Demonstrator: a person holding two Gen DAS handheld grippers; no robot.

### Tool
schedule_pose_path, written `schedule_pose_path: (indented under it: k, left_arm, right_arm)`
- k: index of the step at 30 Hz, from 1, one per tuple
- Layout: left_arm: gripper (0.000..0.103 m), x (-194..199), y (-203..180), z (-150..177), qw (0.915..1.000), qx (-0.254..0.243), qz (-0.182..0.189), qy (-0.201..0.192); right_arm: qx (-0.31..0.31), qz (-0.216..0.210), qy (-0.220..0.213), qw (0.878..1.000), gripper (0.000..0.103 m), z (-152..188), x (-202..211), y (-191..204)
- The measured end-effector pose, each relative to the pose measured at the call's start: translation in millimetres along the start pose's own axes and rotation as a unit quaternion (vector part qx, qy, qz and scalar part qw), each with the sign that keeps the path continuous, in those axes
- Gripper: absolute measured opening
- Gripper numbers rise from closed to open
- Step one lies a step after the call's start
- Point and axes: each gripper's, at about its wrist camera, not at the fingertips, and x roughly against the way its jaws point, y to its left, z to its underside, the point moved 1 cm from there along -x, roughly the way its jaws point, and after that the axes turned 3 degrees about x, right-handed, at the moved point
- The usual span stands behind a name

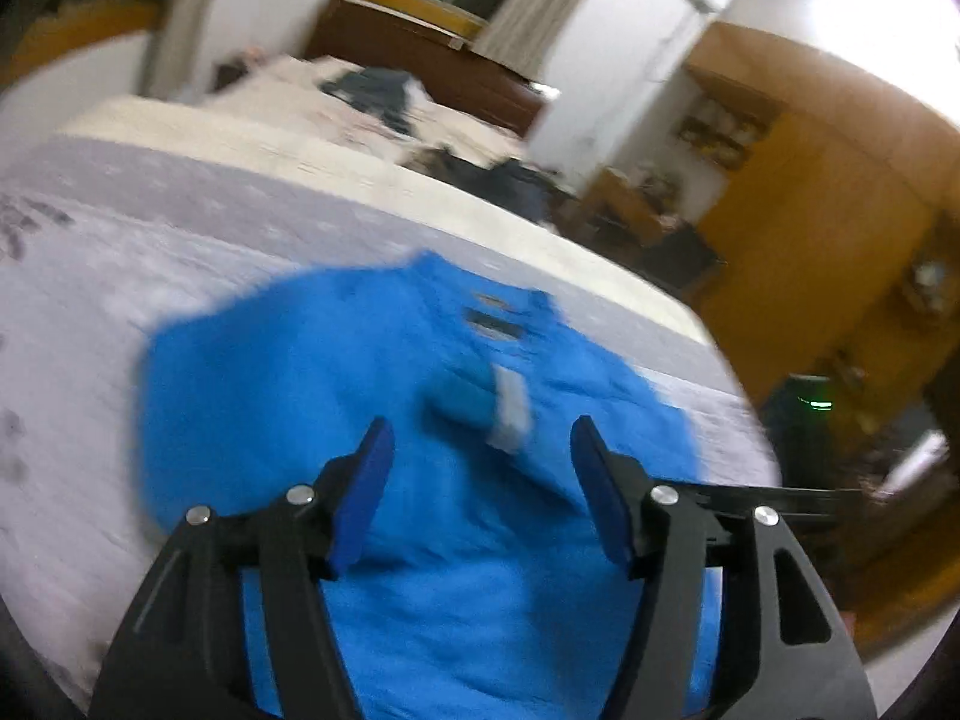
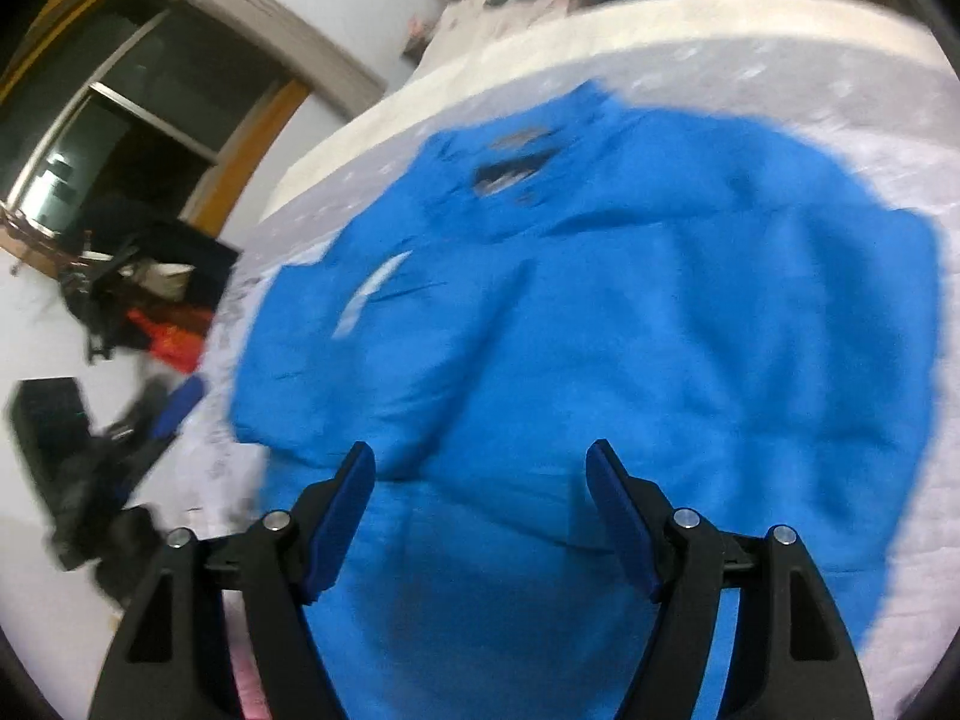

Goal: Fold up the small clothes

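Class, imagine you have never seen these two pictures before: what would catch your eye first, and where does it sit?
The bright blue garment stands out first, spread across the pale grey bedcover and filling the middle of both views. Next come the open left gripper and open right gripper, each with blue pads over the cloth at the bottom of its view. Behind, dark clothes lie on the far part of the bed.
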Motion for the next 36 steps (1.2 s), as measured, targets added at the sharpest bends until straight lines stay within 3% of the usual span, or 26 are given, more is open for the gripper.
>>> schedule_pose_path:
  k: [3, 7, 9, 10, 12, 15, 18, 22, 26, 29, 32, 33, 36]
  left_arm:
    - [0.060, -22.8, 23.7, -1.7, 0.9991, 0.007, -0.040, 0.014]
    - [0.056, -50.3, 53.7, -0.4, 0.9972, 0.033, -0.048, 0.047]
    - [0.056, -49.6, 58.9, -2.4, 0.9973, 0.038, -0.044, 0.045]
    - [0.056, -47.3, 59.3, -4.6, 0.9975, 0.039, -0.041, 0.042]
    - [0.056, -37.0, 60.3, -7.8, 0.9981, 0.038, -0.042, 0.027]
    - [0.056, -22.8, 55.7, -10.2, 0.9989, 0.033, -0.033, 0.007]
    - [0.057, -23.0, 48.6, -9.0, 0.9993, 0.027, -0.027, 0.005]
    - [0.057, -55.0, 42.9, 3.4, 0.9983, 0.015, -0.035, 0.044]
    - [0.057, -75.9, 47.8, 11.4, 0.9965, -0.002, -0.059, 0.059]
    - [0.057, -73.1, 50.8, 9.4, 0.9968, 0.006, -0.053, 0.060]
    - [0.057, -60.3, 49.6, 2.9, 0.9973, 0.018, -0.051, 0.050]
    - [0.057, -56.7, 47.1, 2.1, 0.9973, 0.014, -0.056, 0.044]
    - [0.059, -45.2, 33.1, 0.3, 0.9965, -0.012, -0.078, 0.027]
  right_arm:
    - [-0.014, 0.000, 0.021, 1.000, 0.076, -16.0, -21.1, 11.5]
    - [-0.038, -0.004, 0.053, 0.998, 0.074, -31.9, -58.2, 13.4]
    - [-0.024, 0.006, 0.061, 0.998, 0.046, -33.9, -72.9, 16.5]
    - [-0.020, 0.013, 0.060, 0.998, 0.043, -33.4, -75.4, 17.8]
    - [-0.007, 0.022, 0.053, 0.998, 0.025, -33.5, -71.2, 21.5]
    - [0.011, 0.047, 0.028, 0.998, 0.022, -36.3, -45.3, 23.0]
    - [0.021, 0.081, 0.006, 0.996, 0.022, -36.4, -20.7, 16.1]
    - [0.006, 0.104, 0.025, 0.994, 0.027, -34.1, -30.0, -5.1]
    - [0.004, 0.117, 0.034, 0.993, 0.043, -33.3, -40.7, -11.1]
    - [0.036, 0.167, 0.017, 0.985, 0.046, -33.9, -23.1, 3.7]
    - [0.089, 0.231, -0.024, 0.969, 0.059, -39.5, 1.8, 34.0]
    - [0.106, 0.245, -0.033, 0.963, 0.065, -40.7, 4.7, 45.4]
    - [0.158, 0.255, -0.027, 0.954, 0.067, -44.1, -1.8, 72.0]
